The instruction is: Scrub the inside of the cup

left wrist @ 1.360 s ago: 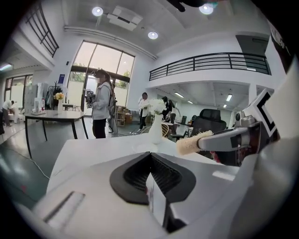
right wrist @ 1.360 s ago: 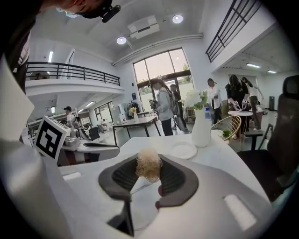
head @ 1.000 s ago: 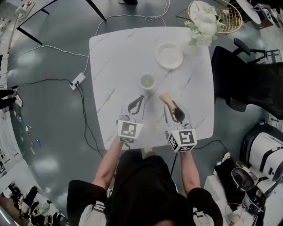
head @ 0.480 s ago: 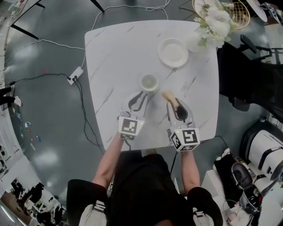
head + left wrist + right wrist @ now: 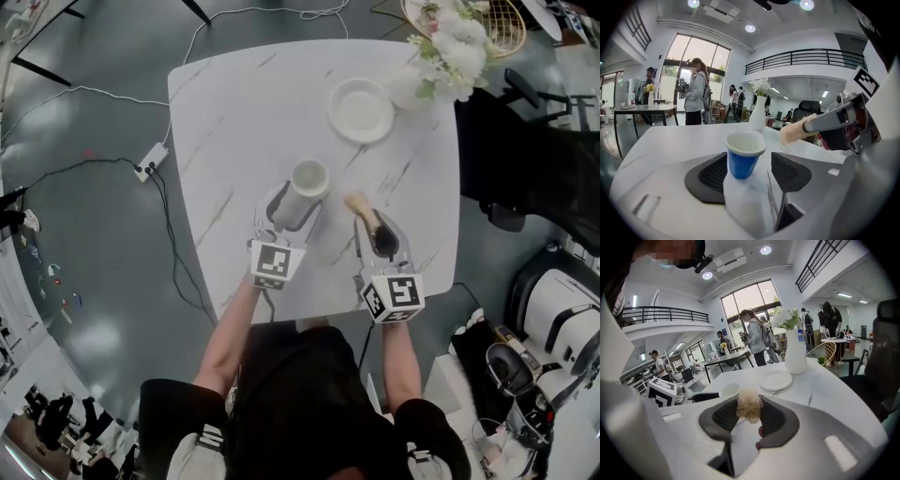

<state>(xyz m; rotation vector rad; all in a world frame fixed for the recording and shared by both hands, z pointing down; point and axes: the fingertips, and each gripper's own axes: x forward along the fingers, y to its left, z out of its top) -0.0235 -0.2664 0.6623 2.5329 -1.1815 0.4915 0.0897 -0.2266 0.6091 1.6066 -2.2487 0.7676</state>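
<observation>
Cup (image 5: 742,158) framed, grasp not yet made

It stands upright on the desk (image 5: 239,103), between the fingers of our left gripper (image 5: 750,174), which are opening wide and not pressing it. Our right gripper (image 5: 749,420) clamps the brush (image 5: 749,406) just beside. Next, we judge: close on the cup, then lower the bristles inside.

Glossy grey floor (image 5: 94,309), tall windows (image 5: 689,49), mezzanine railing (image 5: 801,57)

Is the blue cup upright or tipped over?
Upright: the cup has its rim level and mouth facing up, blue body tapering straight down.
</observation>
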